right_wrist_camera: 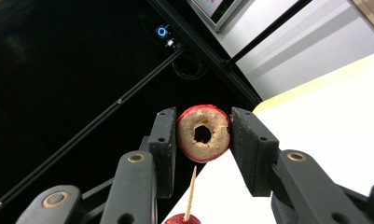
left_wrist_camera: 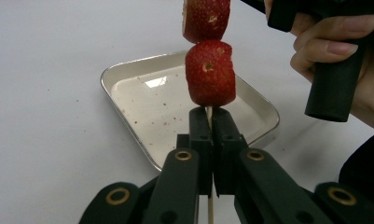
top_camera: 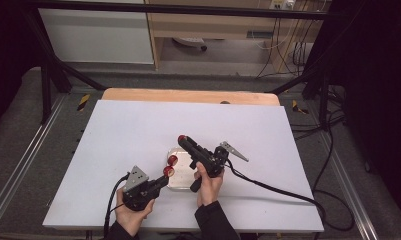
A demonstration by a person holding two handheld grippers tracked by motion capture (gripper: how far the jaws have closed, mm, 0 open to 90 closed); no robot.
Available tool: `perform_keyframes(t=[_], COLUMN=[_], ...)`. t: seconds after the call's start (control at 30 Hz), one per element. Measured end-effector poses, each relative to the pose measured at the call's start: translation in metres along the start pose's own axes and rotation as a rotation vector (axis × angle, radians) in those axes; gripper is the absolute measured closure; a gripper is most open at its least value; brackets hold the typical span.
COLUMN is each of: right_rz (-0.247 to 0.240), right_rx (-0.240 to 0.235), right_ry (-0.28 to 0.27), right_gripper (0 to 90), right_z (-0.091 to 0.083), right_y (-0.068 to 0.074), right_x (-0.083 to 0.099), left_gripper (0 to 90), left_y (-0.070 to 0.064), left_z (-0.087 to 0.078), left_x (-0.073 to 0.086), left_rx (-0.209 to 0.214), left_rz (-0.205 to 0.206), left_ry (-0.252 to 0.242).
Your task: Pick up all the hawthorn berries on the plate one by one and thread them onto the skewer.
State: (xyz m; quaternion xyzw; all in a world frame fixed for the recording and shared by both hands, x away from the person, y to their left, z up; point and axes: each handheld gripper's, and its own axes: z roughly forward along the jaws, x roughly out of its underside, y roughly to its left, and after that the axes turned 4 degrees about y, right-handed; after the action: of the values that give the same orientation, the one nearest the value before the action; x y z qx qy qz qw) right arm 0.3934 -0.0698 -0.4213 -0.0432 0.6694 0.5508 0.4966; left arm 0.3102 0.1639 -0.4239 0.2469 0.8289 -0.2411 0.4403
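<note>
My left gripper (left_wrist_camera: 211, 116) (top_camera: 164, 178) is shut on a thin wooden skewer (left_wrist_camera: 208, 112) that carries two red fruit pieces (left_wrist_camera: 210, 72) (top_camera: 170, 165), one above the other. Behind them lies a small square metal tray (left_wrist_camera: 128, 121) (top_camera: 184, 185), bare but for crumbs. My right gripper (right_wrist_camera: 203, 135) (top_camera: 182, 139) is raised above the tray and shut on a cored red fruit slice (right_wrist_camera: 203, 133) whose hole faces the camera. In the right gripper view the skewer's tip (right_wrist_camera: 192, 189) pokes up just below that slice, with a skewered fruit piece (right_wrist_camera: 181, 219) at the bottom edge.
A white table top (top_camera: 113, 150) spreads around the tray, with a wooden strip (top_camera: 188, 96) along its far edge. A black frame and cables (top_camera: 308, 65) stand beyond it. Each gripper trails a cable (top_camera: 278, 190) toward the near edge.
</note>
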Motion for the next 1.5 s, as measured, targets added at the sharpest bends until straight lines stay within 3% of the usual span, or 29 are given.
perform_keyframes(t=[0.87,1.23,1.5], right_rz=[0.006,0.035,0.024], right_rx=[-0.012,-0.018,-0.023], right_ry=[-0.004,-0.005,-0.017], right_gripper=[62.6,62.6,62.8], right_z=[-0.0008,0.0003,-0.0017], right_y=[0.0006,-0.0007,0.0020], right_x=[0.0028,0.0090,0.0074], left_gripper=[88.0,88.0,88.2], left_y=[-0.0017,-0.0032,-0.0040], left_z=[0.0015,0.0055,0.0087], left_x=[-0.0011,-0.0037,-0.0064], left_rx=[-0.002,-0.002,0.000], left_rz=[-0.012,-0.028,-0.032], left_ry=[-0.014,-0.019,-0.032])
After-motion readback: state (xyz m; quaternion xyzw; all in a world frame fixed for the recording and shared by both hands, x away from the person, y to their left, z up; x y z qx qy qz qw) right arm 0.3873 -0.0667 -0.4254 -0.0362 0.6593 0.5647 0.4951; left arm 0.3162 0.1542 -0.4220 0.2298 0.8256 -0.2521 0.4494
